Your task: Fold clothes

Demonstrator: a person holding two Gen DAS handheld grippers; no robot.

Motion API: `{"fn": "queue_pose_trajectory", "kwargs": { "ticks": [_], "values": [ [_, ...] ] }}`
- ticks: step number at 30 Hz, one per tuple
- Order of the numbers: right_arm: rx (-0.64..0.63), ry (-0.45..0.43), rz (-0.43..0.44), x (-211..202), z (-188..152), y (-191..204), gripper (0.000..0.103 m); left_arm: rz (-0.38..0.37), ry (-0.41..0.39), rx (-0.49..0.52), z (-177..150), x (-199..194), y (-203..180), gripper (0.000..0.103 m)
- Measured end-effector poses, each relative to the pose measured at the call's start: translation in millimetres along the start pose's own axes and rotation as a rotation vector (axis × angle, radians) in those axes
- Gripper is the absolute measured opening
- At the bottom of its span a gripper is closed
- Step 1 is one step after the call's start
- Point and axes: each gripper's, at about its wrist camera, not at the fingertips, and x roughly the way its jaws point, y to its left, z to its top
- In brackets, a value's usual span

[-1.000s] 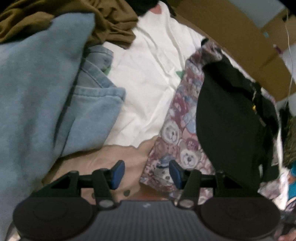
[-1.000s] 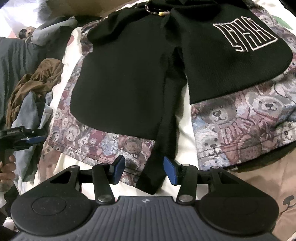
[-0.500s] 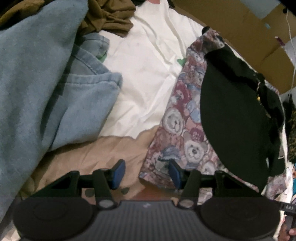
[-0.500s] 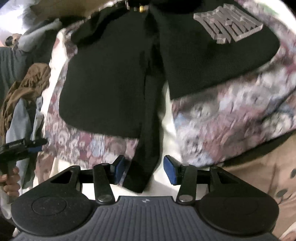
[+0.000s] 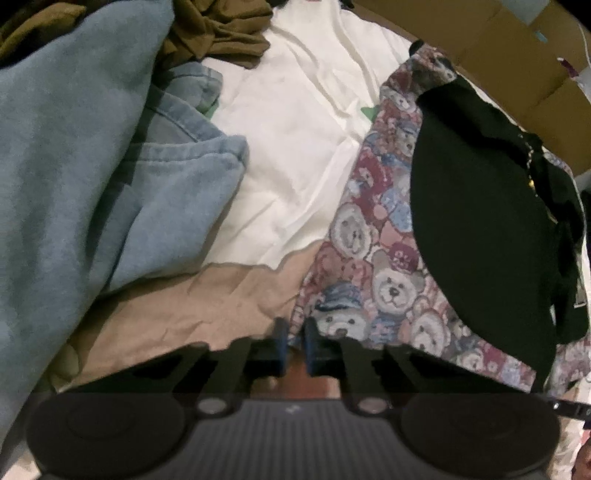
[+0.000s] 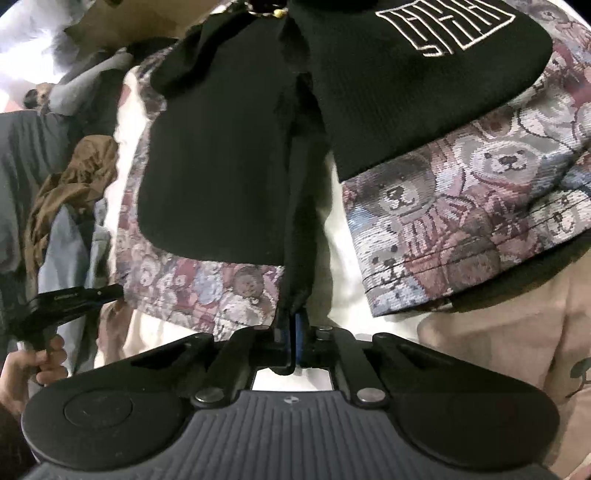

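Clothes cover the whole surface in both views. In the left wrist view the left gripper (image 5: 293, 341) sits at the lower middle of the frame, its blue-padded fingers (image 5: 280, 338) drawn narrow and pinched on the lower corner of the teddy-bear-patterned woven garment in maroon, blue and grey (image 5: 373, 258), which runs up the right half of the frame. A black knitted garment (image 5: 476, 229) lies on top of the bear fabric at the right. A white cloth (image 5: 295, 155) fills the centre, a tan sheet (image 5: 207, 302) lies below it, and a pale blue denim garment (image 5: 92, 177) takes the left side, with an olive-brown crumpled garment (image 5: 218, 33) at the top.

In the right wrist view the right gripper (image 6: 291, 330) is at the lower middle, its fingers pressed together on the bottom end of a narrow hanging strip of the black knitted garment (image 6: 221, 166). That garment spreads across the upper centre, with a white outlined emblem (image 6: 447, 26) at the upper right, and the teddy-bear-patterned woven garment (image 6: 461, 206) shows beneath it on both sides. At the lower left edge a person's hand (image 6: 26, 369) holds the other gripper's black handle
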Motion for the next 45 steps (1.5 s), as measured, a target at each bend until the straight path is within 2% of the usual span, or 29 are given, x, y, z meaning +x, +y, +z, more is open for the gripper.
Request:
{"fn": "queue_pose_trajectory", "kwargs": {
  "ticks": [9, 12, 15, 18, 19, 20, 22, 23, 26, 31, 33, 34, 36, 37, 41, 42, 43, 44, 45],
  "values": [
    [-0.034, 0.026, 0.065, -8.9, 0.0, 10.9, 0.000, -0.075, -0.067, -0.038, 0.1, -45.1, 2.5, 0.004],
    [-0.052, 0.052, 0.071, -5.6, -0.2, 12.3, 0.000, -0.066, -0.057, -0.042, -2.0, -41.0, 4.5, 0.004],
    [-0.043, 0.056, 0.031, -1.9, -0.3, 6.3, 0.000, -0.044, -0.037, -0.053, -3.7, -28.8, 10.0, 0.005],
    [0.005, 0.043, -0.002, -2.2, 2.9, -3.2, 0.004, -0.008, -0.022, -0.072, -4.2, -18.9, 15.6, 0.013],
    [0.020, 0.041, -0.002, -2.4, 4.1, -6.7, 0.009, -0.002, -0.015, -0.086, -3.8, -14.9, 17.7, 0.024],
    [0.037, 0.043, 0.013, -1.3, 5.6, -8.8, 0.027, 0.004, -0.008, -0.100, -3.4, -10.8, 19.9, 0.036],
    [0.058, 0.035, 0.041, 0.0, 5.9, -9.0, 0.054, 0.004, -0.005, -0.138, -2.4, -3.5, 25.1, 0.043],
    [0.054, 0.023, 0.048, 0.7, 4.9, -6.2, 0.055, -0.001, -0.004, -0.151, -1.6, -1.0, 27.2, 0.043],
    [0.012, 0.031, 0.032, 6.8, 2.7, 3.5, 0.054, -0.016, -0.009, -0.156, 1.4, 3.5, 29.3, 0.043],
    [0.050, 0.043, 0.027, 12.0, 3.0, -2.2, 0.053, -0.091, -0.007, -0.141, 3.5, 16.1, 26.2, 0.044],
    [0.072, 0.045, 0.034, 13.3, 3.8, -5.8, 0.052, -0.107, -0.004, -0.147, 2.2, 23.4, 23.0, 0.050],
    [0.081, 0.046, 0.038, 14.1, 4.3, -7.3, 0.048, -0.109, -0.007, -0.138, 1.7, 25.8, 20.5, 0.054],
    [0.088, 0.046, 0.039, 16.4, 5.5, -8.9, 0.037, -0.109, -0.014, -0.121, 1.4, 26.9, 17.4, 0.054],
    [0.091, 0.048, 0.042, 17.3, 5.8, -10.2, 0.023, -0.109, -0.015, -0.122, 1.0, 26.4, 17.3, 0.052],
    [0.098, 0.052, 0.066, 16.7, 4.8, -16.5, 0.005, -0.132, -0.012, -0.151, -3.8, 19.4, 23.4, 0.029],
    [0.097, 0.053, 0.068, 16.1, 4.3, -17.4, 0.005, -0.147, -0.009, -0.161, -5.6, 16.8, 25.6, 0.024],
    [0.096, 0.053, 0.070, 15.6, 3.8, -18.2, 0.005, -0.165, -0.004, -0.170, -7.5, 14.6, 26.9, 0.011],
    [0.096, 0.054, 0.073, 15.0, 2.8, -18.2, 0.004, -0.181, 0.003, -0.177, -9.6, 13.3, 27.0, 0.007],
    [0.094, 0.054, 0.074, 14.8, 2.1, -17.7, 0.004, -0.196, 0.009, -0.184, -11.8, 12.1, 27.1, 0.007]
  ]
}}
